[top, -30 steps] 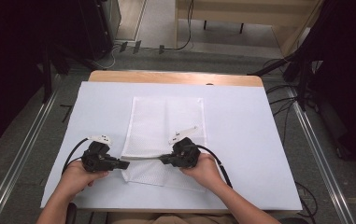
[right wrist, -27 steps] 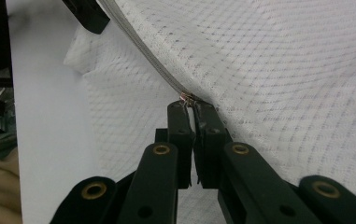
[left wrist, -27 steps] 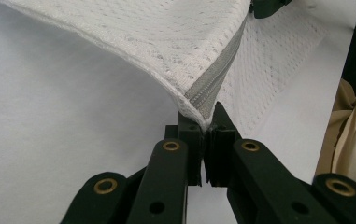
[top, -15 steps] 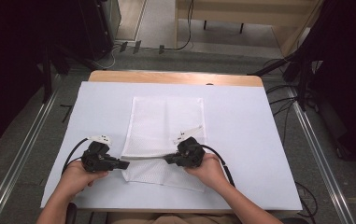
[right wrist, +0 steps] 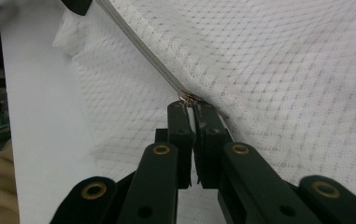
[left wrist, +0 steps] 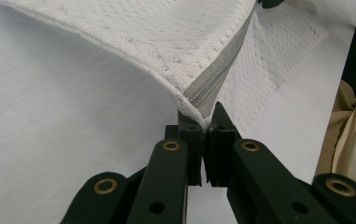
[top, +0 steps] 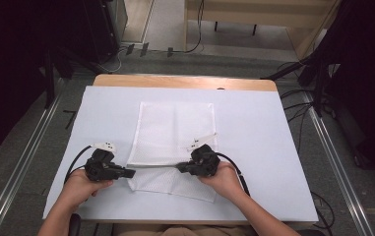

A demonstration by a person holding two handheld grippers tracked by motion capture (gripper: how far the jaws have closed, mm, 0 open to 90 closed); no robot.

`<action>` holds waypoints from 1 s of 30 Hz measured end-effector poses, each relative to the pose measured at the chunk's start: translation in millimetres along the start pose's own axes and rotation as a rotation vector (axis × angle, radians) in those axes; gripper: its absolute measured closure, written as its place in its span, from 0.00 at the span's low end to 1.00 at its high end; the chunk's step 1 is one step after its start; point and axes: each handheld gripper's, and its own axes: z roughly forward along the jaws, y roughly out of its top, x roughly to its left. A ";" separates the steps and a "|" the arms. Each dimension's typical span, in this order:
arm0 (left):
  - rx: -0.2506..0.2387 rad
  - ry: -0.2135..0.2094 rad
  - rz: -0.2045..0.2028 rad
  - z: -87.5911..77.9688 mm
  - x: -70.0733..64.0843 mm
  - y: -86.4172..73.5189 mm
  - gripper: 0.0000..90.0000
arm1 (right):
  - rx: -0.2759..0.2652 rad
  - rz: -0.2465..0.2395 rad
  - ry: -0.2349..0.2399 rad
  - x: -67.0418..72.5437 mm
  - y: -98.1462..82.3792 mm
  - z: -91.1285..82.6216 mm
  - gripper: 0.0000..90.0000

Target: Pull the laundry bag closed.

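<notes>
A white mesh bag [top: 175, 130] lies flat in the middle of the white-covered table [top: 259, 142], its near edge lifted a little. A grey zipper [left wrist: 220, 77] runs along that near edge between my two grippers. My left gripper [top: 132, 173] is shut on the bag's corner at the zipper's end [left wrist: 207, 122]. My right gripper [top: 179, 168] faces it and is shut on the small metal zipper pull [right wrist: 188, 98]. The zipper tape [right wrist: 143, 51] stretches taut from the pull toward the left gripper. A flap of mesh [top: 175, 186] lies below the zipper line.
The table's wooden far edge [top: 185, 81] shows beyond the white cover. Metal rails [top: 22, 162] run along both sides of the table, with cables [top: 303, 93] on the floor. Bare white cover lies left and right of the bag.
My right gripper has shifted slightly to the right along the zipper line. The left gripper has stayed where it was.
</notes>
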 end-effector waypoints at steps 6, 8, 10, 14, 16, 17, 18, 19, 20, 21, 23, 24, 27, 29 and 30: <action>-0.006 0.000 0.000 -0.1 -0.1 -0.2 0.98 | 0.002 0.003 -0.006 -2.1 -3.5 -3.0 0.98; -0.005 -0.001 0.001 -0.2 0.1 -0.1 0.98 | 0.001 0.003 -0.005 -2.5 -4.4 -4.0 0.98; -0.006 -0.001 0.000 -0.4 -0.1 -0.1 0.97 | -0.003 0.001 -0.007 -2.3 -4.5 -4.6 0.98; -0.004 0.001 0.000 -0.6 -0.4 -0.3 0.98 | -0.003 -0.005 -0.007 -2.0 -4.5 -5.4 0.98; -0.003 -0.002 -0.002 -0.7 -0.1 -0.6 0.98 | -0.003 -0.006 -0.009 -2.0 -5.0 -5.5 0.98; -0.003 -0.001 -0.003 -0.5 -0.2 -0.7 0.98 | 0.001 0.003 -0.009 -2.0 -6.3 -6.1 0.98; -0.003 -0.001 -0.003 -0.5 -0.2 -0.7 0.98 | 0.001 0.003 -0.009 -2.0 -6.3 -6.1 0.98; -0.003 -0.003 -0.004 -0.5 -0.3 -0.7 0.98 | 0.003 0.000 -0.013 -2.3 -6.7 -6.1 0.98; -0.004 -0.003 -0.004 -0.5 -0.4 -0.8 0.97 | -0.001 0.002 -0.010 -3.4 -7.6 -8.0 0.98; -0.004 -0.001 -0.003 -0.7 -0.2 -0.7 0.97 | -0.008 0.003 -0.013 -4.1 -7.9 -9.2 0.98; -0.006 -0.001 -0.001 -1.1 0.3 -0.7 0.97 | -0.011 0.009 -0.017 -5.6 -8.7 -11.8 0.98; -0.004 -0.001 -0.001 -1.0 0.2 -0.6 0.97 | -0.012 0.009 -0.012 -6.0 -9.1 -12.3 0.98; -0.010 -0.004 0.003 -1.3 0.3 -0.8 0.97 | -0.012 -0.004 -0.016 -4.3 -9.9 -14.8 0.98; -0.009 -0.004 0.005 -1.2 0.4 -0.8 0.97 | -0.013 -0.008 -0.012 -4.6 -10.2 -15.9 0.98; -0.003 -0.001 0.004 -1.3 0.5 -0.8 0.97 | -0.012 -0.007 -0.016 -5.0 -10.5 -16.5 0.98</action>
